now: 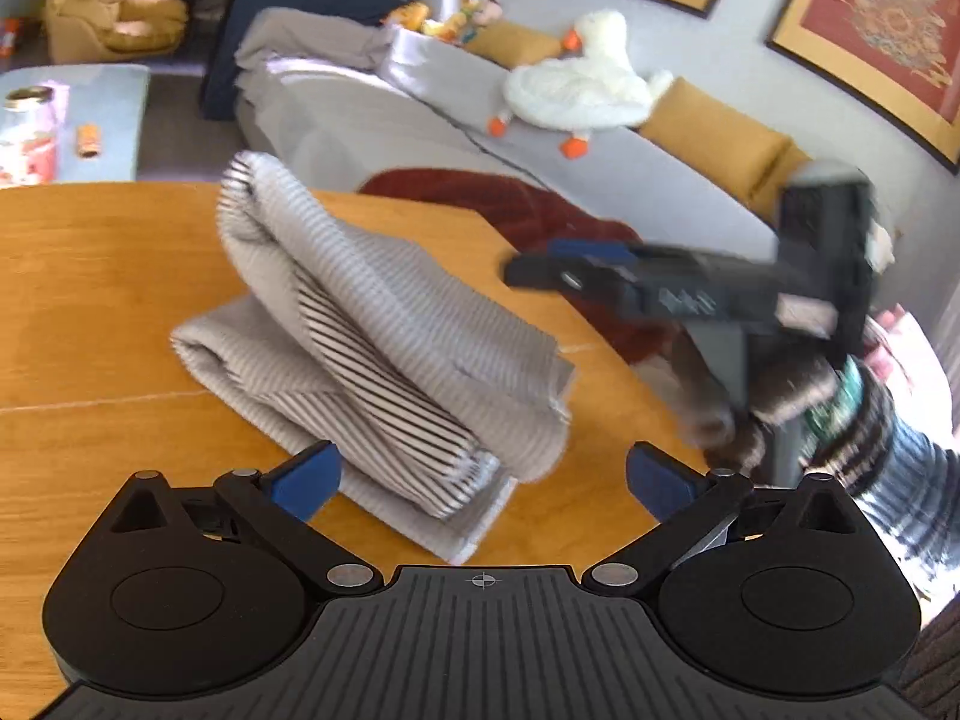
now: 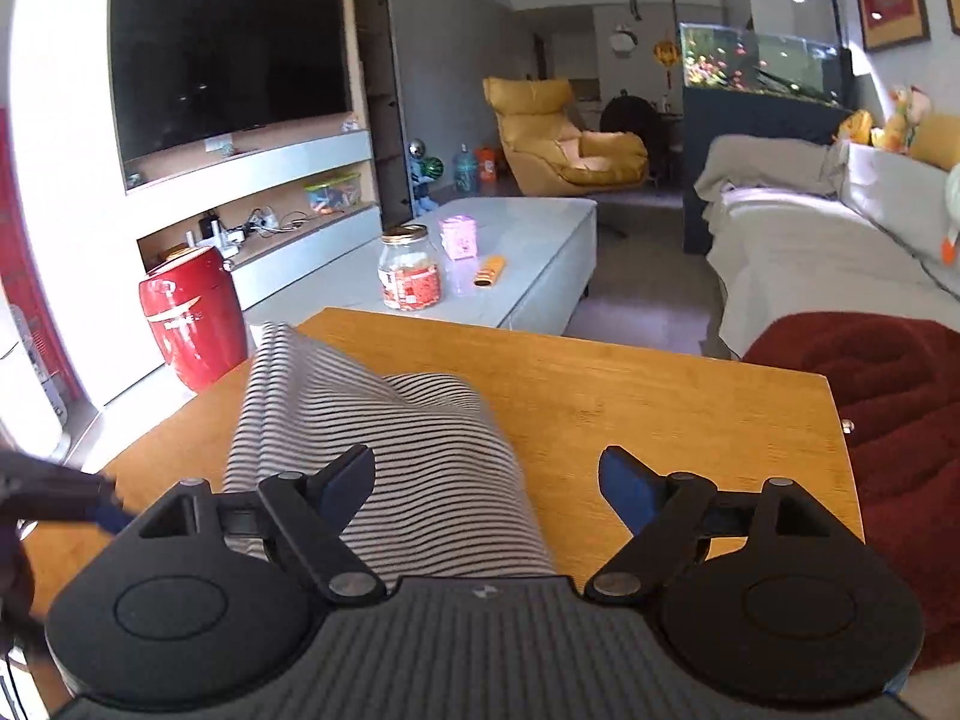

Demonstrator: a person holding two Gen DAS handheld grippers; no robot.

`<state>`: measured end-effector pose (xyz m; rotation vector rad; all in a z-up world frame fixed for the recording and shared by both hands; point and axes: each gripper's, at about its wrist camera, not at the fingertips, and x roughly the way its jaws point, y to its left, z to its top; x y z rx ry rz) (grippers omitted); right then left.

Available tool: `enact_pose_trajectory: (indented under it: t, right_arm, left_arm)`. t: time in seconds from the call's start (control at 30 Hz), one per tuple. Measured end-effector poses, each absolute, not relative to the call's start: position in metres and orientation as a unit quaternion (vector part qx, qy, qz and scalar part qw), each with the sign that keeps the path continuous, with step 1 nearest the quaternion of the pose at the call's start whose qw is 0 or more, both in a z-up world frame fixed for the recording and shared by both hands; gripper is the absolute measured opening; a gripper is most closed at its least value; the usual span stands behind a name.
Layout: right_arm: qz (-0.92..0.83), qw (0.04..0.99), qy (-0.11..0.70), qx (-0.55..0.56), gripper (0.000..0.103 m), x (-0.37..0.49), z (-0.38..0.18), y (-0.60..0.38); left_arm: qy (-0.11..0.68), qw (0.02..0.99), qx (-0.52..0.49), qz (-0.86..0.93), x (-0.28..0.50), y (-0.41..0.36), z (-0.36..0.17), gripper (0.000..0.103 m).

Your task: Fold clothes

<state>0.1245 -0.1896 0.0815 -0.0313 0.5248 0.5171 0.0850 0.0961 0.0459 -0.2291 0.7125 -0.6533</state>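
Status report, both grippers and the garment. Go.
Left gripper open, empty. Right gripper open, empty. Striped garment bunched in a loose fold on the wooden table, released. Nothing in the way on the table.

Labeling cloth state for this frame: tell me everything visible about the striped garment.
The striped garment is a pale, ribbed-looking knit with thin dark stripes, bunched into a loose, uneven fold of several layers, not flat. It rests on the wooden table near the edge facing the camera, one end humped up. The left hand-held gripper and the right hand-held gripper are both open around or above it; neither holds it. Whether the fingers touch the cloth is unclear.
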Motion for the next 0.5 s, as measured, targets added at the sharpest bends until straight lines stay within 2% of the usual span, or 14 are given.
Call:
enact_pose_trajectory:
  t: [0.27, 0.3, 0.33, 0.37, 0.43, 0.47, 0.5]
  right_arm:
    - [0.322, 0.914, 0.212, -0.125, 0.084, 0.068, 0.058, -0.114]
    - [0.315, 0.914, 0.211, -0.147, 0.081, 0.067, 0.050, -0.103]
    - [0.307, 0.914, 0.206, -0.165, 0.074, 0.068, 0.045, -0.098]
    - [0.302, 0.916, 0.204, -0.167, 0.056, 0.070, 0.047, -0.100]
    - [0.291, 0.920, 0.199, -0.170, 0.041, 0.074, 0.052, -0.104]
    - [0.279, 0.924, 0.194, -0.173, 0.027, 0.075, 0.061, -0.110]
    - [0.271, 0.927, 0.191, -0.178, 0.023, 0.075, 0.067, -0.113]
  left_arm:
    - [0.306, 0.913, -0.198, -0.185, 0.106, 0.147, 0.056, 0.103]
    - [0.305, 0.914, -0.200, -0.180, 0.108, 0.148, 0.057, 0.103]
    - [0.304, 0.915, -0.200, -0.175, 0.109, 0.149, 0.058, 0.103]
    - [0.303, 0.916, -0.198, -0.172, 0.108, 0.152, 0.058, 0.103]
    - [0.304, 0.917, -0.194, -0.168, 0.104, 0.158, 0.059, 0.103]
    - [0.304, 0.918, -0.193, -0.166, 0.102, 0.161, 0.059, 0.103]
    - [0.302, 0.918, -0.194, -0.166, 0.103, 0.163, 0.060, 0.103]
